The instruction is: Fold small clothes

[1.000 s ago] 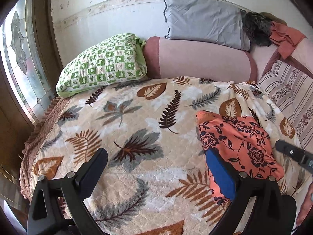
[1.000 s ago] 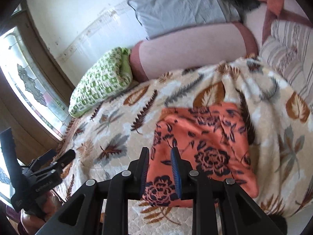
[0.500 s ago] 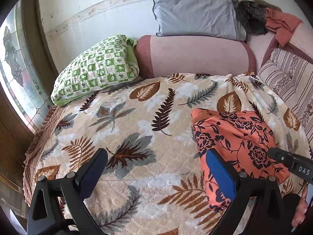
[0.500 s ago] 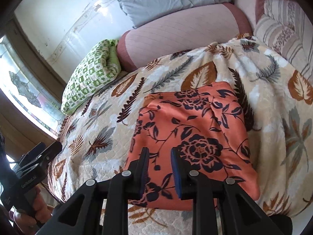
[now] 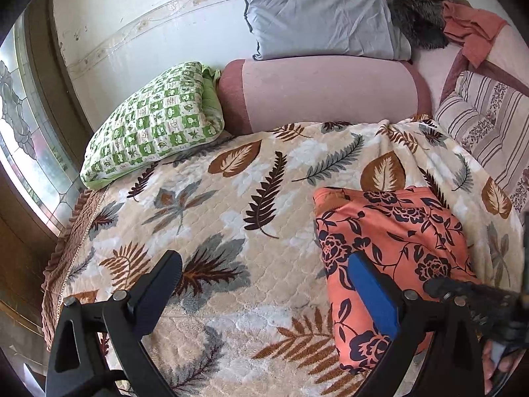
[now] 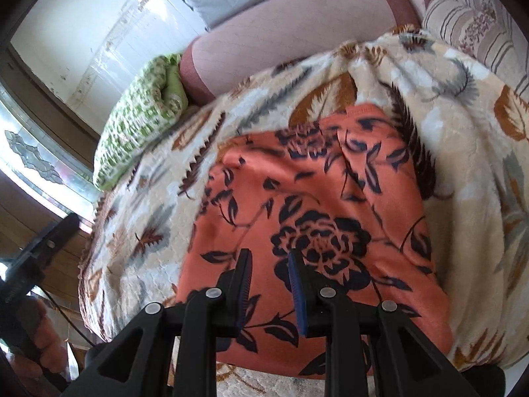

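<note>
So the thing being folded is an orange piece of clothing with a dark navy flower print [image 6: 317, 198]. It's lying on the right side of the bed, already doubled into a fairly tidy rectangle, so my guess is the folding is mostly done and it's either getting one more fold or a final smooth-down.

The right gripper [image 6: 269, 284] hangs right over the near half of the garment, jaws drawn close with only a narrow slot between them and no cloth in that slot. Looks to me like it's lined up to nip the near edge, which would explain why it's so low and centred. The left gripper [image 5: 264, 294] is off to the side over bare blanket with its jaws spread wide, holding nothing, the blue-padded finger [image 5: 373, 297] just overlapping the garment's left edge in view. Probably waiting its turn to grab a corner.

Underneath is a cream quilted blanket with brown and grey leaf print [image 5: 231, 205], soft and a bit rumpled, so edges may sink in. At the head there's a green-and-white checked pillow [image 5: 155, 122], a long pink bolster [image 5: 324, 92], a grey pillow [image 5: 317, 16] against the white wall, a striped cushion [image 5: 486, 122] on the right, and a patterned glass window [image 5: 20, 125] on the left.
</note>
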`<state>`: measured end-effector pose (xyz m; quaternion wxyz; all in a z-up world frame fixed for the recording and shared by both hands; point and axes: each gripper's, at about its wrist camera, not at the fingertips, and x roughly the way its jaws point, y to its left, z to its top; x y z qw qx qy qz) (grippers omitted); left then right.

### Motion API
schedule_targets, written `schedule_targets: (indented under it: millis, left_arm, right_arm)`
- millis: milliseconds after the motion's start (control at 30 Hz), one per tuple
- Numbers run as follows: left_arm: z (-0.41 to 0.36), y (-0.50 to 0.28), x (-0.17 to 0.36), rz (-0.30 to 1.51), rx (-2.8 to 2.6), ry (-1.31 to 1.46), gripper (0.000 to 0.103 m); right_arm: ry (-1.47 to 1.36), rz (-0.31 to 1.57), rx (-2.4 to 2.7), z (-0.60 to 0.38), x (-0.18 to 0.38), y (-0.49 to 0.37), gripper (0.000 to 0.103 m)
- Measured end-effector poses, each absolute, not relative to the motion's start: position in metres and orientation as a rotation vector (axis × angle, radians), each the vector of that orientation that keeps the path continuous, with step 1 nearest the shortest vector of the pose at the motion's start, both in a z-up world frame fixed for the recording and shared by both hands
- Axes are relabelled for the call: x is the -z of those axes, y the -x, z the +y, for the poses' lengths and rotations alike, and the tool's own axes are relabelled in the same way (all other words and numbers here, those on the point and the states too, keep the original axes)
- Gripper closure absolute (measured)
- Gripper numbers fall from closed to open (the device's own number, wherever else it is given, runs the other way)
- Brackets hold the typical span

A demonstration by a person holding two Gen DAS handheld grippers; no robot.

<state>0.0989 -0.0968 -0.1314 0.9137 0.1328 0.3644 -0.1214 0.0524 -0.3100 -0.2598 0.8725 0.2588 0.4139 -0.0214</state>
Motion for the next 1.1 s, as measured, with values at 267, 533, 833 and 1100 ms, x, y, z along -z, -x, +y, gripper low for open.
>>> schedule_targets:
  millis: [267, 533, 833, 1100]
  left_arm:
    - [-0.098, -0.093, 0.131, 0.753, 0.259, -0.281, 0.003]
    - [-0.096, -0.094, 0.133, 0.763, 0.264, -0.272, 0.003]
    - [-0.101, -0.122, 0.167, 0.885, 0.346, -0.204, 0.003]
    - [-0.103, -0.151, 0.206, 1.03, 0.462, -0.096, 0.003]
  right_arm:
    - [-0.555, 0.909, 0.05, -0.308, 0.274, -0.049, 0.077]
    - [-0.58, 0.7, 0.071, -0.329, 0.235, -0.015, 0.019]
    - [-0.674, 0.693, 0.104, -0.379, 0.24, -0.008, 0.02]
    - [-0.794, 0.694, 0.077, -0.419, 0.263, -0.016, 0.019]
